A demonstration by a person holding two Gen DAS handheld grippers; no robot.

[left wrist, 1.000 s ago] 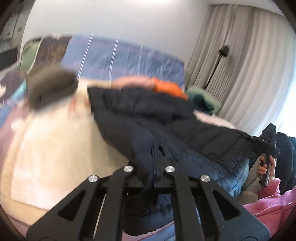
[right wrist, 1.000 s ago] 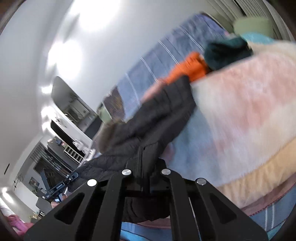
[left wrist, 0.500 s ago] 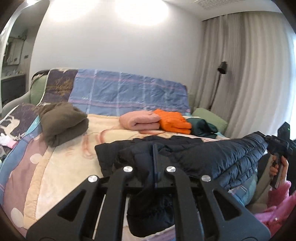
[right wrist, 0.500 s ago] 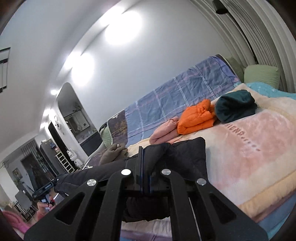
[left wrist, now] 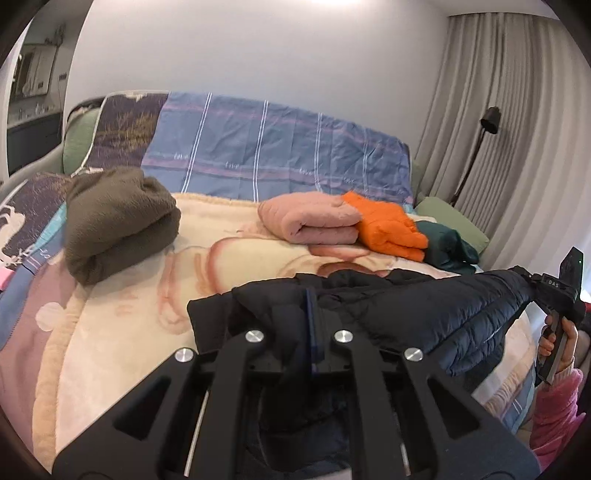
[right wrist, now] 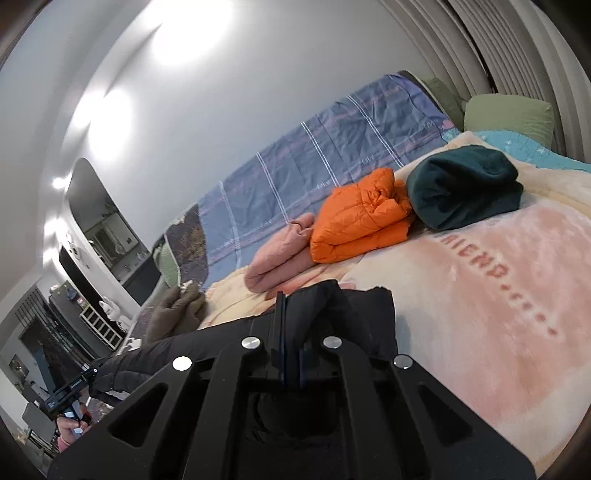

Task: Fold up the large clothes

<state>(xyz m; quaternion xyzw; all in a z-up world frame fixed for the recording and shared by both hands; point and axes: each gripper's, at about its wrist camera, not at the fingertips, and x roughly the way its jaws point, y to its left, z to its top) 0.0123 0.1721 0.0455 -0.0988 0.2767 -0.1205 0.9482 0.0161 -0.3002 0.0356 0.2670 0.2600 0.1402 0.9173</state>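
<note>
Left wrist view: left gripper and right gripper, jaws clamped, stretch a dark puffer jacket above the blanket-covered bed.

Room evenly bright, soft daylight came through the curtains; ceiling lamps flared as white glare on the wall; shadows faint; both views sharp, little blur; strong fisheye bending, dark vignette at corners; black jacket underexposed, detail lost
</note>
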